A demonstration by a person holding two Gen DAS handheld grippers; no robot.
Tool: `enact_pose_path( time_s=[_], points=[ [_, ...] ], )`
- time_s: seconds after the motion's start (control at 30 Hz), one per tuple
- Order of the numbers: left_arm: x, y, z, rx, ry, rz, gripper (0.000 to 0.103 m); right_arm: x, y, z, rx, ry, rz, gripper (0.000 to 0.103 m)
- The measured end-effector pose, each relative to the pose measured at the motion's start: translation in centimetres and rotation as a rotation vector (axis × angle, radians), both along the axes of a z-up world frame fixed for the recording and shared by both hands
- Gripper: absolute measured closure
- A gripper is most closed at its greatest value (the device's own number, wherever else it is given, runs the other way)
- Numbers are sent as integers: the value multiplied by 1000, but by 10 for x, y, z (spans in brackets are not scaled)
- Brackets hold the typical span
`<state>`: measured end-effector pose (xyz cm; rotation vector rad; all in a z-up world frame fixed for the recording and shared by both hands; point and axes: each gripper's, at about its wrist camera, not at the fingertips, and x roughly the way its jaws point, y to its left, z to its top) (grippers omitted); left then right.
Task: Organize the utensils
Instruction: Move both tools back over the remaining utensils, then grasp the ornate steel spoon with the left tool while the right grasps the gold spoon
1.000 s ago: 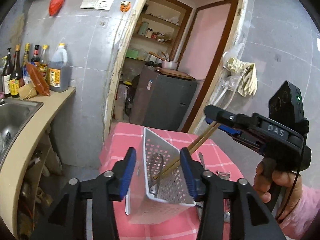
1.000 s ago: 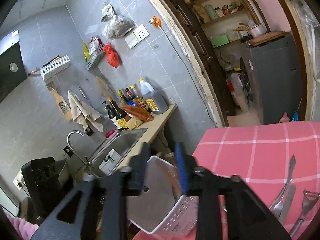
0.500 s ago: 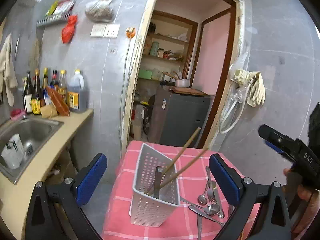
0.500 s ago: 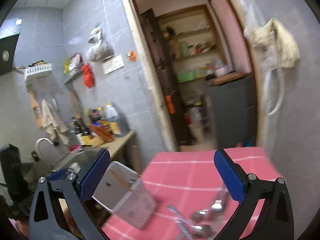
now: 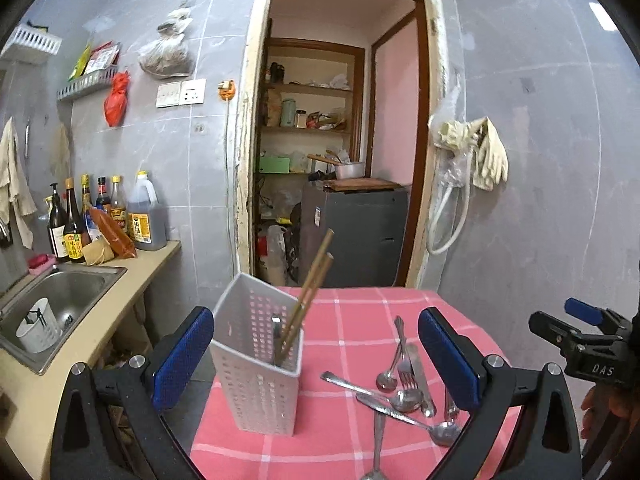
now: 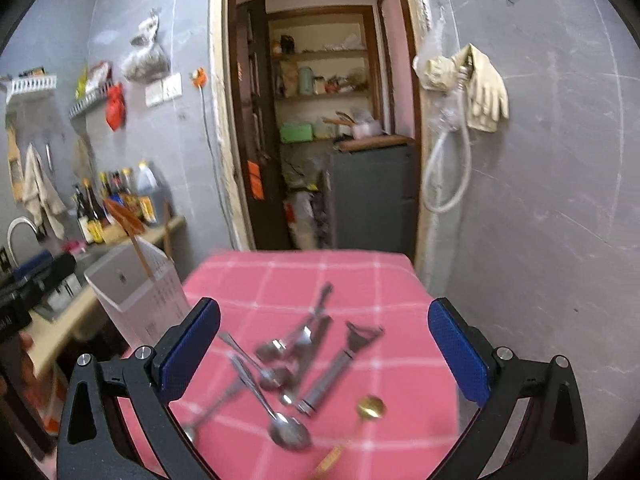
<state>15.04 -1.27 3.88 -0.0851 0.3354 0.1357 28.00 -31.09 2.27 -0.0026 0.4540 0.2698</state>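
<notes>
Both the left hand-held gripper (image 5: 316, 364) and right hand-held gripper (image 6: 324, 352) gape wide, empty. Two wooden chopsticks (image 5: 308, 296) lean in the white perforated plastic caddy (image 5: 256, 364) on the pink-checked worktop (image 5: 356, 316), beside scattered steel cutlery (image 5: 404, 384)

We see a white perforated utensil holder (image 5: 256, 364) standing upright on the left part of the pink checked tablecloth (image 5: 352, 320). Two wooden chopsticks (image 5: 310, 288) lean inside it, beside a metal handle. To its right, spoons (image 5: 404, 398), a fork (image 5: 402, 354) and a knife lie loose in an overlapping pile. A metal peeler (image 6: 340, 364) and a gold spoon (image 6: 370, 408) lie near them.
</notes>
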Motion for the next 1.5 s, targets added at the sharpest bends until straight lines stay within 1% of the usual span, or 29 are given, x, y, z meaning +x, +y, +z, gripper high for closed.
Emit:
enact_pose_path(
  time_s=[0.07, 0.17, 0.27, 0.43, 0.57, 0.67, 0.7, 0.77, 0.8, 0.83, 0.87, 0.93, 0.97, 1.03, 1.07, 1.1, 1.13, 1.2, 1.33, 1.43, 1.5],
  points=[
    [-2, -8, -7, 7, 17, -10, 0, -4, -9, -9, -14, 26, -17, 1],
    [-1, -17, -18, 18, 48, -20, 0, -6, -24, -21, -10, 84, -39, 1],
    [4, -26, -35, 15, 101, -36, 0, -1, -35, -35, 5, 148, -44, 1],
    [17, -38, -64, -3, 208, -75, 0, 12, -48, -68, 62, 285, -14, 1],
    [30, -45, -86, -30, 291, -121, 0, 23, -52, -90, 103, 374, 13, 1],
    [39, -50, -100, -34, 345, -142, 0, 34, -52, -108, 127, 444, 29, 3],
    [43, -52, -106, -32, 371, -145, 2, 37, -51, -113, 134, 467, 35, 5],
    [49, -54, -114, -47, 402, -156, 7, 46, -49, -123, 144, 511, 48, 20],
    [52, -54, -118, -54, 420, -159, 14, 50, -46, -129, 143, 530, 52, 24],
    [56, -55, -123, -61, 447, -163, 22, 55, -44, -135, 139, 553, 54, 32],
    [60, -55, -126, -65, 464, -165, 26, 58, -42, -139, 140, 562, 57, 38],
    [68, -57, -135, -69, 507, -165, 39, 64, -38, -147, 138, 585, 57, 42],
    [72, -56, -137, -70, 523, -167, 41, 67, -35, -151, 137, 599, 56, 45],
    [79, -57, -143, -73, 562, -173, 52, 72, -31, -157, 139, 611, 53, 47],
    [82, -57, -146, -75, 584, -177, 55, 73, -29, -158, 138, 612, 50, 47],
    [85, -58, -151, -80, 612, -185, 60, 74, -28, -158, 137, 611, 48, 47],
    [88, -58, -155, -85, 634, -189, 63, 76, -25, -158, 135, 607, 47, 47],
    [91, -57, -160, -86, 661, -186, 63, 79, -24, -160, 132, 609, 46, 47],
    [100, -57, -165, -89, 702, -187, 63, 85, -16, -161, 96, 608, 29, 52],
    [108, -58, -164, -86, 727, -189, 63, 87, -16, -160, 58, 601, 3, 61],
    [109, -59, -163, -79, 737, -195, 63, 87, -19, -159, 67, 600, -11, 67]
  ],
)
